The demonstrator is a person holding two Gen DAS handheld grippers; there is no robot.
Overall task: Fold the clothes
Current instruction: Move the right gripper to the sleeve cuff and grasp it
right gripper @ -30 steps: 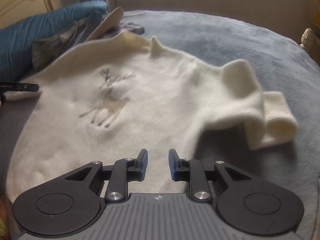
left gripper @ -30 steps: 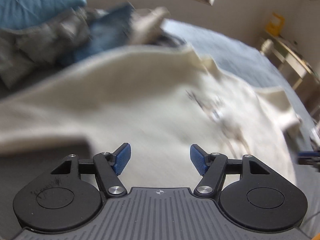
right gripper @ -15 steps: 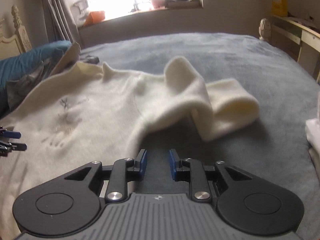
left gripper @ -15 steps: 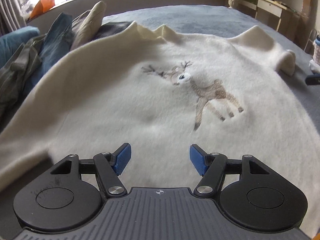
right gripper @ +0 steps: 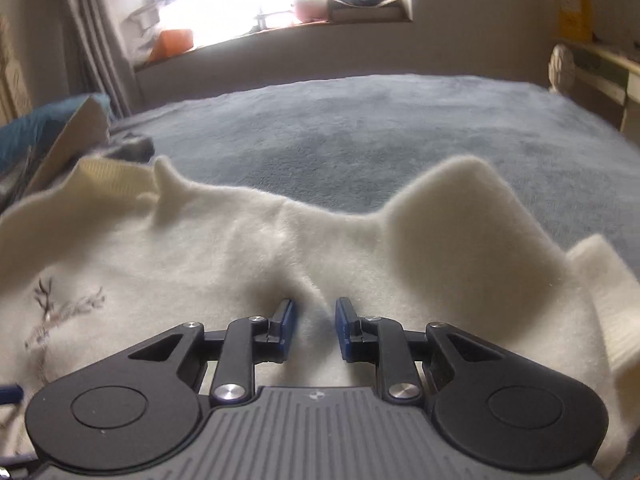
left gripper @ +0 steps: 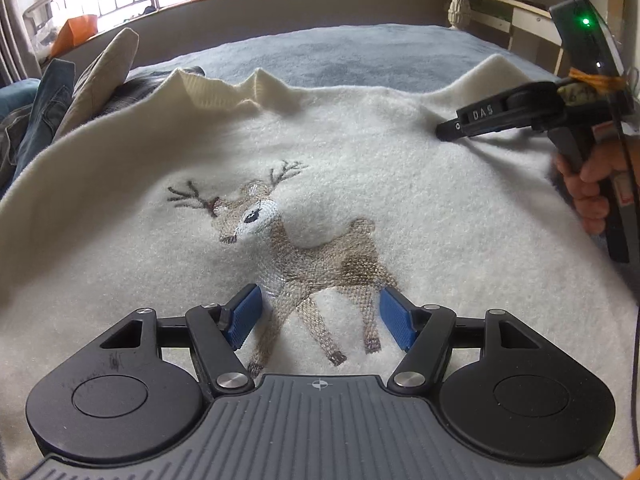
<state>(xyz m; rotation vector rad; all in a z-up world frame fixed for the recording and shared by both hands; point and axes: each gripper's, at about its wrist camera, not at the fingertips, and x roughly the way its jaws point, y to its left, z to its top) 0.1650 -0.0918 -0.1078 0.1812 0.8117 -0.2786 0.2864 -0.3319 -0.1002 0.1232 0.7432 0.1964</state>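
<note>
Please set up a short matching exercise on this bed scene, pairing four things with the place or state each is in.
Things:
1. embroidered deer
2. sweater collar
3. sleeve
4. pile of clothes

Places or states:
A. heaped at the left edge of the bed, beside the sweater
B. bunched up into a raised hump on the sweater's right side
C. on the sweater's front, just ahead of the left gripper
D. at the far edge of the sweater, towards the window

Pairs: 1-C, 2-D, 3-B, 4-A
</note>
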